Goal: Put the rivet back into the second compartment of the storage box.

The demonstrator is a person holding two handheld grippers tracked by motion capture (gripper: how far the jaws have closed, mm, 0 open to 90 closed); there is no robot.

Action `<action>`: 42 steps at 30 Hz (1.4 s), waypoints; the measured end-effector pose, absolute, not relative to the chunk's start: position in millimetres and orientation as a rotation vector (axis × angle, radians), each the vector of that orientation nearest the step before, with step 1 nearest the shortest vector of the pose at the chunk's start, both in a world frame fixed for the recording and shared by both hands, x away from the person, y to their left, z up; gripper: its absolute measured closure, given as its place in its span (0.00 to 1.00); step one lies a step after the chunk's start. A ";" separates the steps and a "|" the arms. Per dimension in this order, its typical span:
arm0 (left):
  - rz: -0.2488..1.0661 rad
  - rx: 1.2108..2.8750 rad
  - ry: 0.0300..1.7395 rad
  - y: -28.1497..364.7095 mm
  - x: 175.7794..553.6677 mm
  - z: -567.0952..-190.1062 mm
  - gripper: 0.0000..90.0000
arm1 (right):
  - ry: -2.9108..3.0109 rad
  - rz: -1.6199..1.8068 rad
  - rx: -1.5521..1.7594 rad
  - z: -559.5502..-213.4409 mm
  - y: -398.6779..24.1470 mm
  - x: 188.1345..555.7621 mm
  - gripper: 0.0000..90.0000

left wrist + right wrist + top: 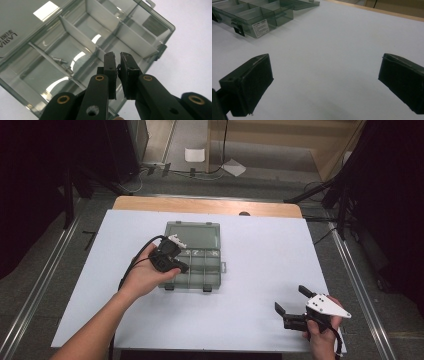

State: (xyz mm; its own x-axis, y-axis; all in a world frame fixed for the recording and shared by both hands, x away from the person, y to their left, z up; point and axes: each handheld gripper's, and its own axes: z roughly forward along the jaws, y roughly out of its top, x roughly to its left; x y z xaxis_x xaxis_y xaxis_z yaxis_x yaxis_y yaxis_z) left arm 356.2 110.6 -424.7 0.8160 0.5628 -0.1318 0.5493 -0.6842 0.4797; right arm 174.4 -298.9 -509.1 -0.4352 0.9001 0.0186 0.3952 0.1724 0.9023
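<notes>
left gripper hovers over the open compartment box near the middle of the white table, its jaws pressed nearly together with only a thin slit between them. in the left gripper view the gripper points down at the box, above a white divider, and whether anything sits in the slit cannot be told. two small screws lie in one compartment to the left of the jaws. the box lid lies flat, folded back on the far side. right gripper rests low at the near right edge of the table, well apart from the box, its jaws spread wide over bare table with nothing between them.
</notes>
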 end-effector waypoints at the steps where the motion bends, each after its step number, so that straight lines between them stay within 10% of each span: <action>1: 0.041 2.488 0.824 111.2 357.4 -424.5 0.93 | 1.917 1.227 1.219 -509.1 -299.0 174.4 0.00; 39: 0.010 2.426 0.971 119.8 401.9 -435.9 0.92 | 1.909 1.225 1.222 -509.5 -301.2 173.8 0.00; 42: -0.028 2.411 0.985 120.9 403.0 -436.4 0.75 | 1.909 1.222 1.228 -509.7 -302.7 173.4 0.00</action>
